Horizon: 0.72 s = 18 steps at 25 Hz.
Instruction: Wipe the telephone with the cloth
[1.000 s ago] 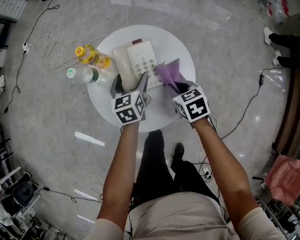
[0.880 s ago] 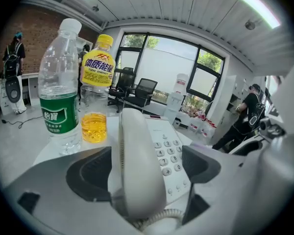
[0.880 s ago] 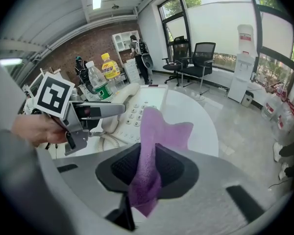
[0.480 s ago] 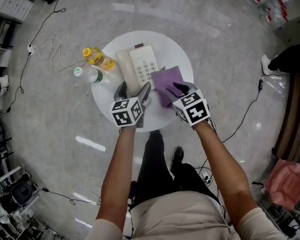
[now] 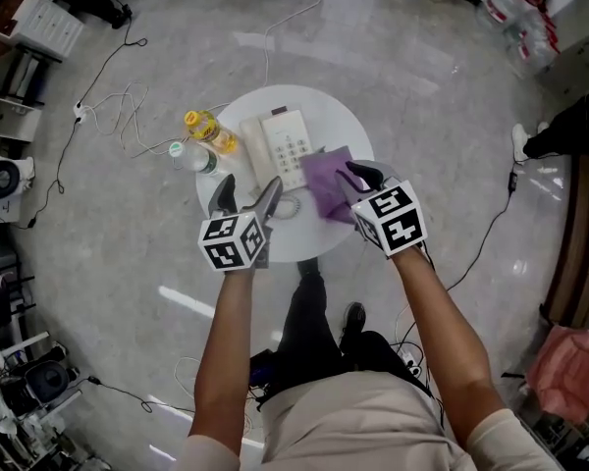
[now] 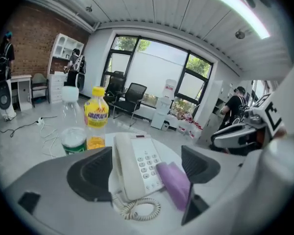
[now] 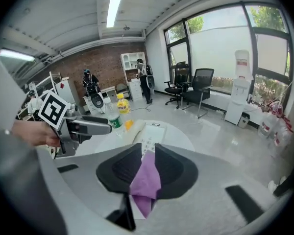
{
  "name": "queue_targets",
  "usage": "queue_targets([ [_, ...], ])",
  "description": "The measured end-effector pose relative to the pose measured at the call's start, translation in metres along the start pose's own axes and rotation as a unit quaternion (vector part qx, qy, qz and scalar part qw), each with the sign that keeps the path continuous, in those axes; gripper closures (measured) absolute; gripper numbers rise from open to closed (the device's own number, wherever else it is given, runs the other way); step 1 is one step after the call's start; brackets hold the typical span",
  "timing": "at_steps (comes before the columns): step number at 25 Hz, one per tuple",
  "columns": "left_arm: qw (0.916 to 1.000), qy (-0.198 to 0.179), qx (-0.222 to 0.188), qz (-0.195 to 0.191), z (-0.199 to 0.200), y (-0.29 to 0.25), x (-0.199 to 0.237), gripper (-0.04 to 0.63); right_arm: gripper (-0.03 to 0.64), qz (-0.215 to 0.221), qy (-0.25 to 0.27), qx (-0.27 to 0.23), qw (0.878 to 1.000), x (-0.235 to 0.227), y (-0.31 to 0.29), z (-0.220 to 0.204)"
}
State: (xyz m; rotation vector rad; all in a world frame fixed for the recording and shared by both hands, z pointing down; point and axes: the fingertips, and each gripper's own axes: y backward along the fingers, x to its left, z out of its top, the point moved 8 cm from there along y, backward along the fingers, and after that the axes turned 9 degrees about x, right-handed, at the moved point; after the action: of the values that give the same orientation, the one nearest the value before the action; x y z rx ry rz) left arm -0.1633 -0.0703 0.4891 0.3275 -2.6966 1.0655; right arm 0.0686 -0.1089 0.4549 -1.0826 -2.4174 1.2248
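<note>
A cream telephone [image 5: 287, 148] lies on the round white table [image 5: 324, 116], its coiled cord at the near end. A purple cloth [image 5: 326, 183] lies against the phone's right side. My right gripper [image 5: 353, 183] is over the cloth's near edge, its jaws closing with the cloth [image 7: 147, 182] pinched between the pads. My left gripper [image 5: 247, 192] hovers near the phone's near-left corner, open and holding nothing. In the left gripper view the telephone [image 6: 137, 168] and the cloth [image 6: 175, 182] show beyond the spread jaws.
A yellow-capped bottle [image 5: 208, 130] and a green-capped bottle [image 5: 188, 155] stand at the table's left edge, beside the phone. Cables trail over the grey floor [image 5: 108, 106]. My legs and shoes are under the table's near edge.
The cloth has slid off the phone's keypad to its right side with my right gripper. My left gripper has drawn back and left from the phone's near end.
</note>
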Motion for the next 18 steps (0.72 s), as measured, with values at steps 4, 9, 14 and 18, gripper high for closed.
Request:
queue_targets([
  [4,0.9983,-0.032,-0.046,-0.013,0.035,0.049,-0.019,0.184,0.602,-0.007,0.010,-0.048,0.999,0.005,0.044,0.020],
  [9,0.9920,-0.084,-0.088,-0.035,0.069,0.110,-0.053,0.184,0.621,-0.009,0.021,-0.112,0.993,0.014,0.108,0.040],
  [14,0.9824,-0.125,-0.129,-0.052,0.090,0.170,-0.091,0.186,0.623,-0.001,0.033,-0.170,0.985,0.028,0.176,0.051],
  [18,0.9726,-0.148,-0.171,-0.054,0.102,0.221,-0.114,0.196,0.624,0.022,0.051,-0.203,0.978,0.047,0.224,0.054],
])
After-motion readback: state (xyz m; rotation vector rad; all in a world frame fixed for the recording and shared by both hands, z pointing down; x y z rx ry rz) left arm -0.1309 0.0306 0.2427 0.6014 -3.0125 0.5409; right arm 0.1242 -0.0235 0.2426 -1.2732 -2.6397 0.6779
